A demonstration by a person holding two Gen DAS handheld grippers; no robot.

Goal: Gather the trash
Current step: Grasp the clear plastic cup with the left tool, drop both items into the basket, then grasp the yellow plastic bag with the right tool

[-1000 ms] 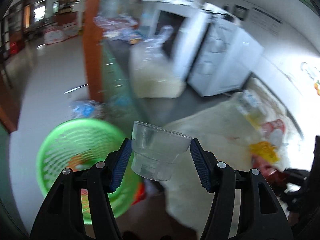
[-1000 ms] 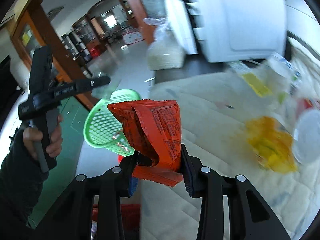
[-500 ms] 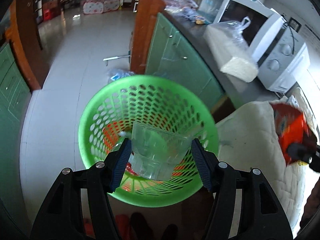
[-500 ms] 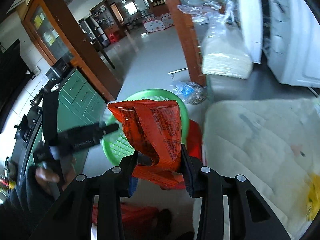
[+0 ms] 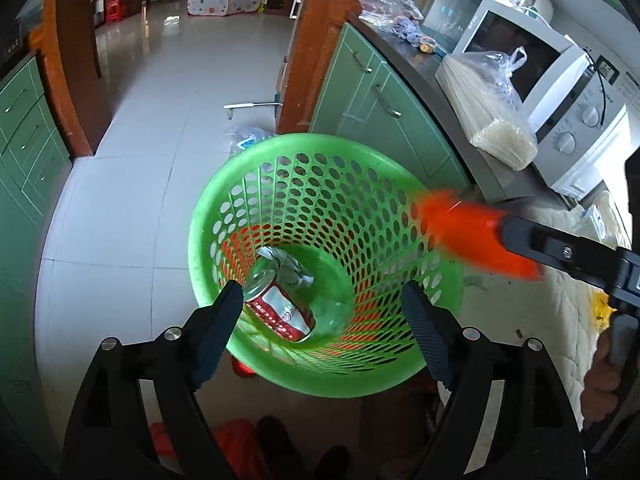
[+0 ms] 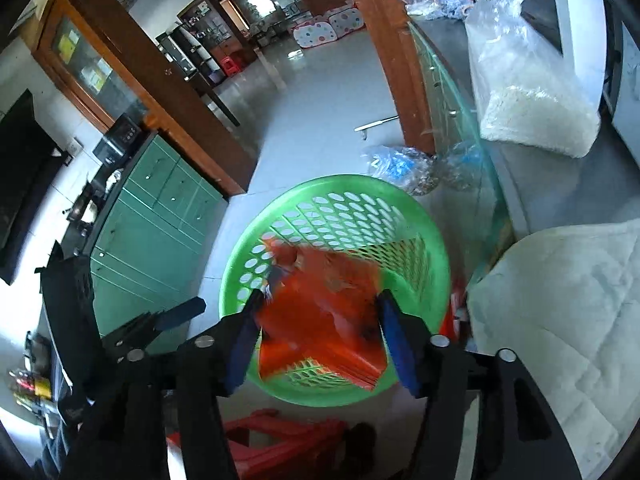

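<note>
A green perforated basket (image 5: pixel 280 168) stands on a red stool, seen from above in both views; its rim also shows in the right wrist view (image 6: pixel 344 184). Inside lie a red soda can (image 5: pixel 280 312), crumpled paper (image 5: pixel 294 268) and a clear plastic cup (image 5: pixel 334 312). My left gripper (image 5: pixel 320 328) is open and empty above the basket. My right gripper (image 6: pixel 318 340) is open over the basket; a blurred orange snack bag (image 6: pixel 320 320) is between its jaws, loose and dropping. The bag also shows in the left wrist view (image 5: pixel 468 236).
Green cabinets (image 5: pixel 372 92) and a countertop with a bag of rice (image 5: pixel 492 120) and a microwave (image 5: pixel 560 92) stand behind the basket. A padded white cloth (image 6: pixel 560 320) covers the table to the right. A red stool (image 6: pixel 276 444) is below. A plastic bag (image 6: pixel 396 164) lies on the floor.
My left gripper opened and the clear cup dropped into the basket. My right gripper moved over the basket and opened; the orange bag is falling from it.
</note>
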